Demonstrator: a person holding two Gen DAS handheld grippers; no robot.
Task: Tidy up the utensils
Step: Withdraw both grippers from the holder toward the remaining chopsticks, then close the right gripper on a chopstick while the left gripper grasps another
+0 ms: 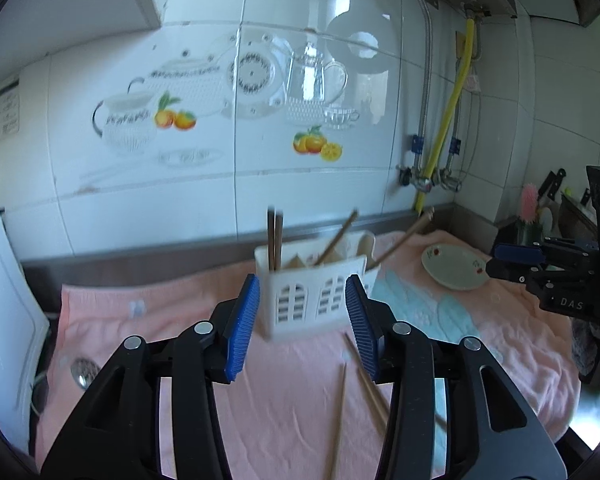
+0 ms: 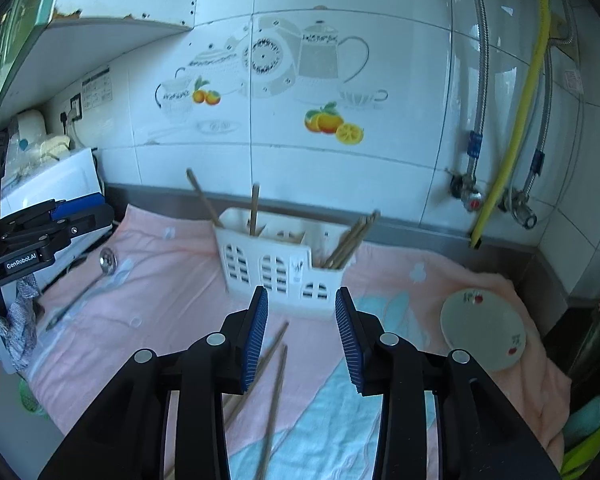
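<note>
A white slotted utensil holder (image 1: 314, 292) (image 2: 280, 264) stands on the pink towel near the wall, with several wooden chopsticks upright in it. Loose chopsticks (image 1: 342, 408) (image 2: 274, 384) lie on the towel in front of it. A metal ladle (image 2: 86, 284) lies on the towel at the left; its bowl (image 1: 85, 370) shows in the left wrist view. My left gripper (image 1: 302, 326) is open and empty, its pads on either side of the holder's front. My right gripper (image 2: 302, 338) is open and empty, just short of the holder and above the loose chopsticks.
A small white dish (image 1: 456, 270) (image 2: 484, 328) with red marks sits on the towel at the right. Water pipes and a yellow hose (image 2: 512, 136) run down the tiled wall. A white appliance (image 2: 52, 188) stands at the left. Knives and a pink brush (image 1: 530, 200) are at far right.
</note>
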